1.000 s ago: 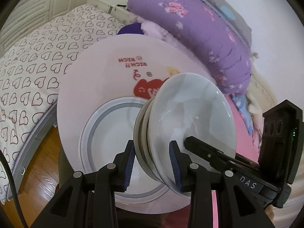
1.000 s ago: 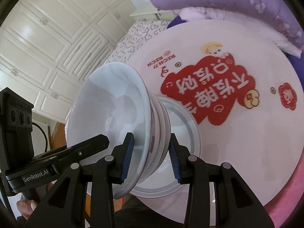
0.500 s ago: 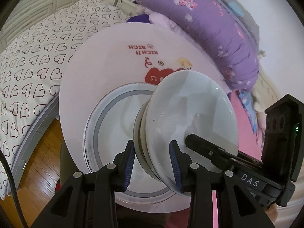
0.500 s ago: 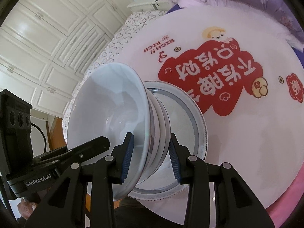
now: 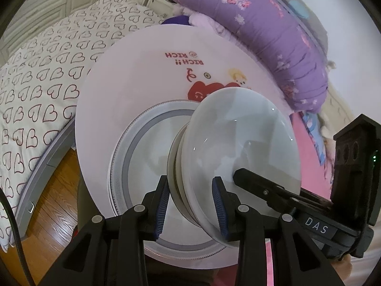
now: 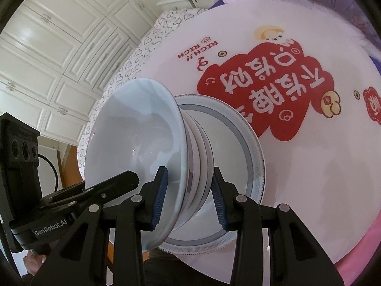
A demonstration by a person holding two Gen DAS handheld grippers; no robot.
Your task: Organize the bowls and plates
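Both grippers had brought the nested stack of pale glazed bowls [image 5: 243, 143] down toward the grey-banded white plate [image 5: 142, 143] on the round white table [image 5: 123, 76]. The left gripper [image 5: 191, 205] and right gripper [image 6: 188, 197] each had fingers clamped on opposite rims, the stack pinched between them just above the plate. Judging by this, the stacking step needed a level set-down, then release.

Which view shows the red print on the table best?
The right wrist view: the red print lies almost wholly open beyond the stacked bowls. In the left wrist view only a small red patch shows; the bowls hide the rest.

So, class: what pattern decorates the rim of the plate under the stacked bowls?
A grey band edged with a fine key-pattern border on the plate; right wrist view.
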